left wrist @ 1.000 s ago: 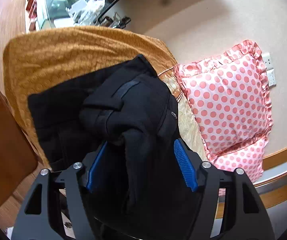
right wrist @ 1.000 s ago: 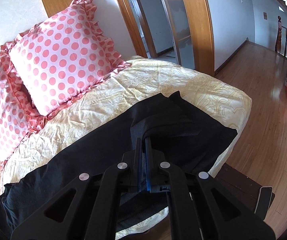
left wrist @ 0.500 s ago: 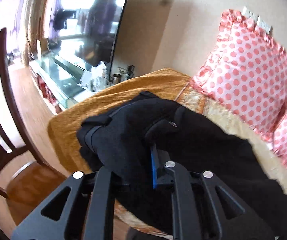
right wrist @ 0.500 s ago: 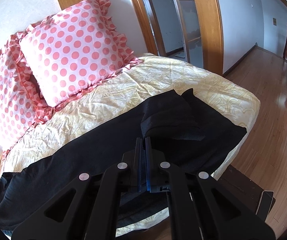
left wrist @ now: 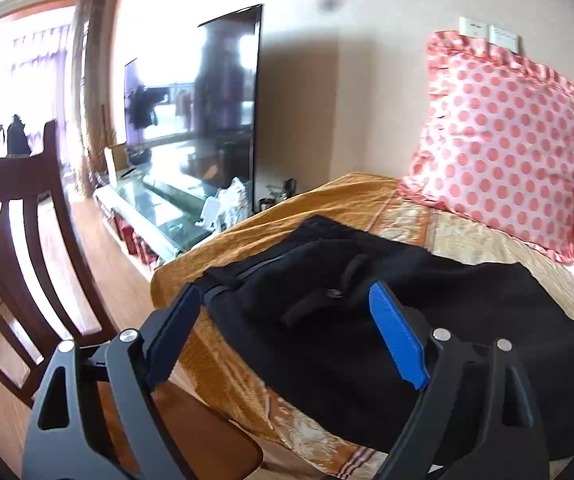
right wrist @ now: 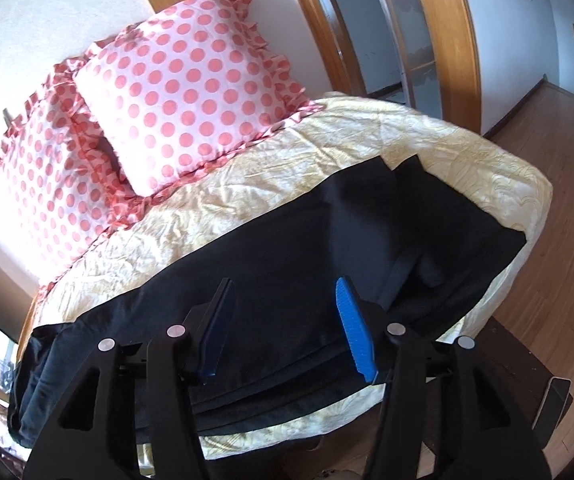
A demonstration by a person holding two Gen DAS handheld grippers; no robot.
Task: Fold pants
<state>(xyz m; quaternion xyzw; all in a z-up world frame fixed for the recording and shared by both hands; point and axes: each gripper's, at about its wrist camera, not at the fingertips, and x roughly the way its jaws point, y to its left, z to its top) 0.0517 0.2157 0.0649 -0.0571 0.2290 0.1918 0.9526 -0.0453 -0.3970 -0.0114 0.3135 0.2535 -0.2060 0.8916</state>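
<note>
Left tool (left wrist: 283, 320) spread wide, gripping nothing, hovering over the waistband end of the black pants (left wrist: 387, 320), chair (left wrist: 19, 248) off to its left. Pants lie flat lengthwise along the front edge of the bed (right wrist: 327, 168), 2 polka-dot pillows (right wrist: 191, 80) behind. Right tool (right wrist: 283, 312) also spread, empty, above the leg end.

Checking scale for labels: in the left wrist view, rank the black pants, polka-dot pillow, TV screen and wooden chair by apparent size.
1. black pants
2. polka-dot pillow
3. TV screen and wooden chair: unsure, the chair is nearer and cropped.
</note>
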